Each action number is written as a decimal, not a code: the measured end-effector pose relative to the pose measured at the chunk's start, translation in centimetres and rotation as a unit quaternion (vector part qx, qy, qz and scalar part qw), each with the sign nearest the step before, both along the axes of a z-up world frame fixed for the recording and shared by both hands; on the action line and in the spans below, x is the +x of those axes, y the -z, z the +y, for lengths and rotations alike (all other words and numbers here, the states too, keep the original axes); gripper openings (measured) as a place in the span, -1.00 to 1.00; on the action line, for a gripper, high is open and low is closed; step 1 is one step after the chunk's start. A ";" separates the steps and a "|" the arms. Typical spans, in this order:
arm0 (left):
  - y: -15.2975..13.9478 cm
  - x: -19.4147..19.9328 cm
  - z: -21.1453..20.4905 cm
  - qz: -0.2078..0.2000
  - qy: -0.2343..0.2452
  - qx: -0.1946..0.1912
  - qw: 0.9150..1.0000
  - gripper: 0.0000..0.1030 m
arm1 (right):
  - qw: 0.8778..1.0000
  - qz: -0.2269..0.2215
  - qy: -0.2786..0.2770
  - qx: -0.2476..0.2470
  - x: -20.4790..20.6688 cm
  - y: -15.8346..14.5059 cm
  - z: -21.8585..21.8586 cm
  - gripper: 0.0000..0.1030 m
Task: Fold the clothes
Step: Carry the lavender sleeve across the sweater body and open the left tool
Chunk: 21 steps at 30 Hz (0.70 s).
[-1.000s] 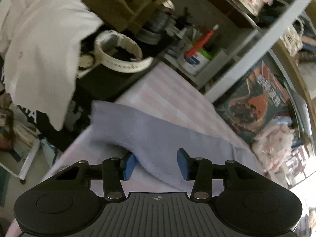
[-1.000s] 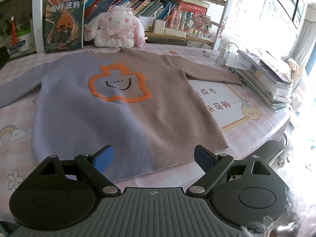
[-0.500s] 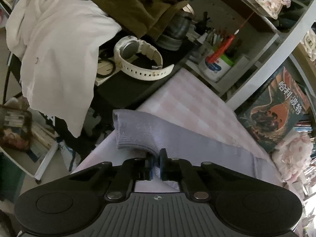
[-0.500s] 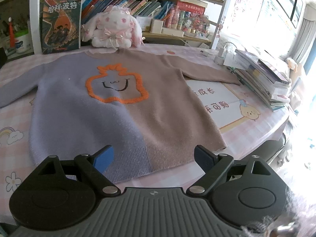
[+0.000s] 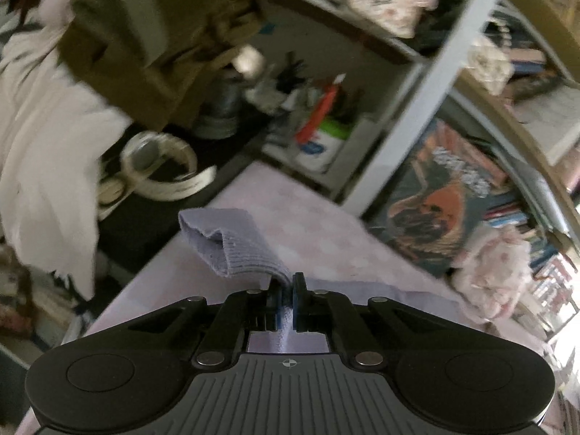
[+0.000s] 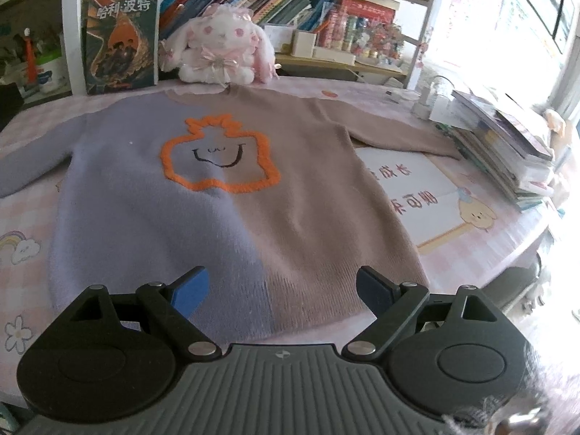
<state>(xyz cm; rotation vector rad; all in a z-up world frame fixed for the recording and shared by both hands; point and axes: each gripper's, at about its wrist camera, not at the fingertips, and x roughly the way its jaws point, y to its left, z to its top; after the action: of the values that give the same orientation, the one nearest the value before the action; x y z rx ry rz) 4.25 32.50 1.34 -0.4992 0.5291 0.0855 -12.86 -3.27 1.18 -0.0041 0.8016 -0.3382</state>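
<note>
A sweater [image 6: 232,203], lilac on its left half and tan on its right, with an orange outlined smiling shape, lies flat on the pink tablecloth [image 6: 482,253]. My left gripper [image 5: 286,286] is shut on the lilac sleeve [image 5: 232,246] near its cuff and holds it lifted off the table, the cuff drooping forward. My right gripper [image 6: 279,286] is open and empty, hovering just above the sweater's bottom hem. The tan sleeve [image 6: 391,134] stretches out to the right.
A plush bunny [image 6: 217,50] and a standing book [image 6: 121,40] sit against the bookshelf behind the collar. A stack of books [image 6: 507,152] lies at the right. A white watch [image 5: 159,166] and hanging clothes [image 5: 47,145] are beyond the table's left edge.
My left gripper closed on the lilac sleeve and lifted it up from the table. My right gripper stayed open and drifted slightly over the hem.
</note>
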 end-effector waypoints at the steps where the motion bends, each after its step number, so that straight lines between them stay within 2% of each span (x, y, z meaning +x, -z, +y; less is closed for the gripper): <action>1: -0.5 -0.1 -0.7 -0.006 0.005 0.006 1.000 -0.94 | 1.000 -0.001 -0.005 0.002 0.2 0.1 -0.3 0.71; 8: -3.7 -0.2 -8.1 -0.044 0.032 0.048 0.997 -0.94 | 0.999 -0.013 -0.051 0.015 2.2 0.2 -4.2 0.71; 14: -5.1 0.5 -15.0 -0.052 0.051 0.044 0.996 -0.94 | 0.991 -0.013 -0.125 0.037 4.1 -0.2 -8.9 0.71; 21: -5.8 1.2 -23.2 -0.057 0.074 0.081 0.992 -0.94 | 0.982 -0.004 -0.186 0.040 5.3 0.2 -13.5 0.71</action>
<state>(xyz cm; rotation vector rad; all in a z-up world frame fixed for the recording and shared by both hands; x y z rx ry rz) 5.49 9.31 7.17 -0.3033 0.4413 -0.0411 -7.56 -16.77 0.95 -0.0767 0.7875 0.0476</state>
